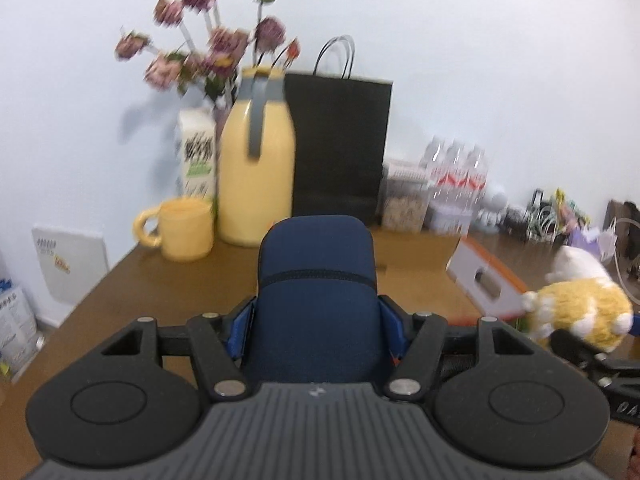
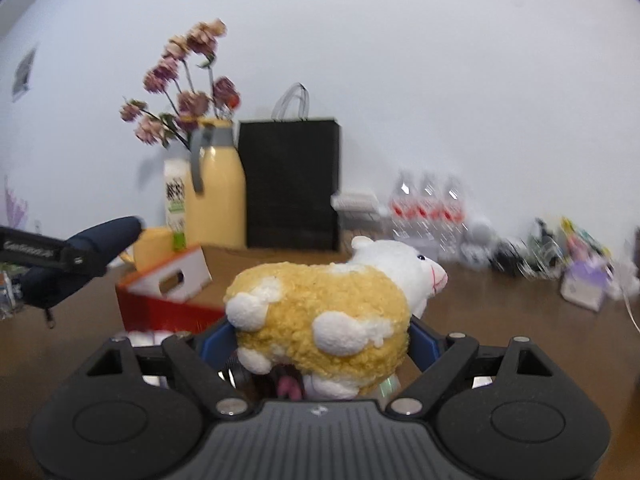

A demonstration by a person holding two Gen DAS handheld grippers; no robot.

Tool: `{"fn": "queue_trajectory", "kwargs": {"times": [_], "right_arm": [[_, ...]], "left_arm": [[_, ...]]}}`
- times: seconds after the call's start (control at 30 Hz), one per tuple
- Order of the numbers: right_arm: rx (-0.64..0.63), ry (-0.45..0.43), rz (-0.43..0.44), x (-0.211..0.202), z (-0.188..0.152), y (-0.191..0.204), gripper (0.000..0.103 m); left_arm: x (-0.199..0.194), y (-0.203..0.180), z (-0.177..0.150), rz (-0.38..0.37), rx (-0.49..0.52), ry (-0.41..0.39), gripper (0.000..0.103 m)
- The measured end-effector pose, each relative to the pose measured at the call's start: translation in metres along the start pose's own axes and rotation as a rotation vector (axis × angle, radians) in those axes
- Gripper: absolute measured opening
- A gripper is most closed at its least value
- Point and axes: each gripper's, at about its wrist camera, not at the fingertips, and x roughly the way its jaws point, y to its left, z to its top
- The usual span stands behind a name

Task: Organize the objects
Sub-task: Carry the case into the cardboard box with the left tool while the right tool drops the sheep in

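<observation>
fingers [image 1: 394, 326] gripping navy pouch [image 1: 316, 300], labels blurred

text: I make out only "DA" in pale letters on the right tool's arm [image 1: 624, 402] | pale lettering on the left tool's arm [image 2: 30, 249], too blurred for me to read | black print on carton [image 1: 198, 152], unreadable | red labels on bottles [image 2: 428, 210], unreadable | print on white box [image 1: 70, 264], unreadable
</observation>
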Motion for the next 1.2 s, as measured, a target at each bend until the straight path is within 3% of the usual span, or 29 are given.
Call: {"fn": "queue_trajectory", "kwargs": {"times": [0.3, 0.53, 0.87, 0.9, 0.97, 1.0, 1.07, 1.2], "right_arm": [[-0.012, 0.017, 0.048, 0.084, 0.035, 0.012, 0.087], [0.019, 0.109, 0.035, 0.142, 0.016, 0.004, 0.087], [0.05, 0.184, 0.037, 0.161, -0.005, -0.002, 0.093], [0.054, 0.194, 0.046, 0.162, -0.006, -0.003, 0.094], [0.052, 0.189, 0.048, 0.161, -0.006, -0.002, 0.096], [0.051, 0.182, 0.046, 0.16, -0.005, -0.002, 0.103], [0.049, 0.168, 0.039, 0.157, -0.004, -0.001, 0.103], [0.047, 0.161, 0.033, 0.156, -0.004, -0.001, 0.103]], "left_arm": [[0.067, -0.019, 0.033, 0.008, -0.048, 0.007, 0.065], [0.121, -0.024, 0.025, 0.043, -0.042, 0.07, 0.065], [0.151, -0.021, 0.003, 0.031, -0.02, 0.124, 0.066], [0.151, -0.021, 0.001, 0.031, -0.019, 0.126, 0.068], [0.148, -0.022, -0.001, 0.04, -0.019, 0.094, 0.084], [0.144, -0.022, -0.001, 0.044, -0.019, 0.07, 0.102], [0.135, -0.023, 0.001, 0.049, -0.025, 0.007, 0.103], [0.131, -0.024, 0.003, 0.045, -0.028, -0.012, 0.103]]}}
